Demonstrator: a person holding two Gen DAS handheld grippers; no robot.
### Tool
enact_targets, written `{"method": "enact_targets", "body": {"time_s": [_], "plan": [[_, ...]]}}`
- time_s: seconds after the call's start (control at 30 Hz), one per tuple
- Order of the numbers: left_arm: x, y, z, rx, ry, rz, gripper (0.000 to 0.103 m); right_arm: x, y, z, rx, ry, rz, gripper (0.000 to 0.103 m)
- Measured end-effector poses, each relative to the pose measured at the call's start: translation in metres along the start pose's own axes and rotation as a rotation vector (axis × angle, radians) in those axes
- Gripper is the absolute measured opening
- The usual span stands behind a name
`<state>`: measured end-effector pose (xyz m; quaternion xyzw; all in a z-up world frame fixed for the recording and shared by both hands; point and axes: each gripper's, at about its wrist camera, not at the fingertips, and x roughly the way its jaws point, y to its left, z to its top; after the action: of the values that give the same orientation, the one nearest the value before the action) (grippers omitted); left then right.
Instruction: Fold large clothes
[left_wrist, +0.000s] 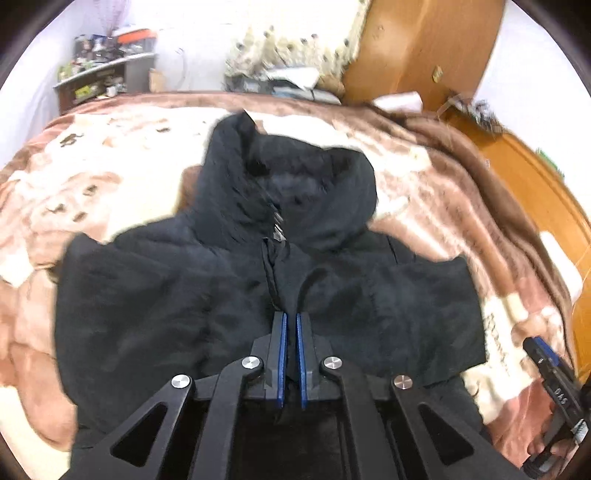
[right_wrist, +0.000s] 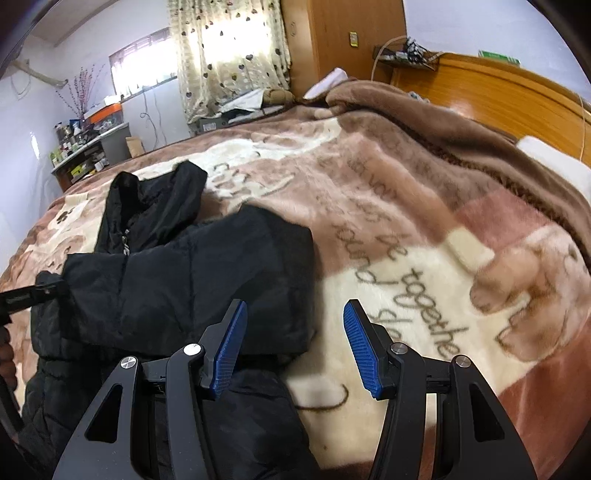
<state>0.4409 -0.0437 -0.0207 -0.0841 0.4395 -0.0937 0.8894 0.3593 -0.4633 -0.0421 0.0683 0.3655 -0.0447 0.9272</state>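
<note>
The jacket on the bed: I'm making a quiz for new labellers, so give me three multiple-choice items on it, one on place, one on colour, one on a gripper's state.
1. Where does the jacket lie?
A. on the blanket
B. on the floor
C. on the shelf

2. What colour are the gripper pads?
A. red
B. blue
C. white

3. How do the right gripper's jaws stand?
A. apart, nothing between them
B. shut on a sleeve
C. shut on the hood

Key: 1 A, the jacket is spread on the brown and cream blanket. 2 B, both wrist views show blue ribbed pads. 3 A, its pads stand wide apart over the jacket's edge and blanket.
</note>
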Motion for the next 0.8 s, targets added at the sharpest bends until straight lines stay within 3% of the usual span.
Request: {"method": "enact_targets", "body": {"time_s": [0.17,0.3,0.43,0.5,0.53,0.7,0.8], "plan": [[-0.015,0.033,0.009,0.017,-0.029,0.096,0.005,0.001,0.024,0.013,-0.052,-0.014,0.025,0.055],[0.018,0.056,0.0,0.005,0.06,0.189,0.005,0.023,0.054,0.015,-0.107,0.036,0.062,0.055],[0.038,0.07,-0.01,-0.003,0.075,0.24,0.007,0.05,0.08,0.011,-0.154,0.085,0.078,0.055],[0.048,0.078,-0.012,-0.026,0.096,0.284,0.007,0.061,0.088,0.01,-0.176,0.095,0.067,0.063],[0.05,0.08,-0.014,-0.017,0.097,0.289,0.007,0.07,0.093,0.009,-0.192,0.101,0.063,0.07],[0.057,0.08,-0.016,0.032,0.133,0.288,0.008,0.104,0.098,0.0,-0.195,0.198,0.067,0.07],[0.038,0.078,-0.008,0.006,0.091,0.241,0.016,0.105,0.106,-0.003,-0.237,0.211,0.045,0.07]]}}
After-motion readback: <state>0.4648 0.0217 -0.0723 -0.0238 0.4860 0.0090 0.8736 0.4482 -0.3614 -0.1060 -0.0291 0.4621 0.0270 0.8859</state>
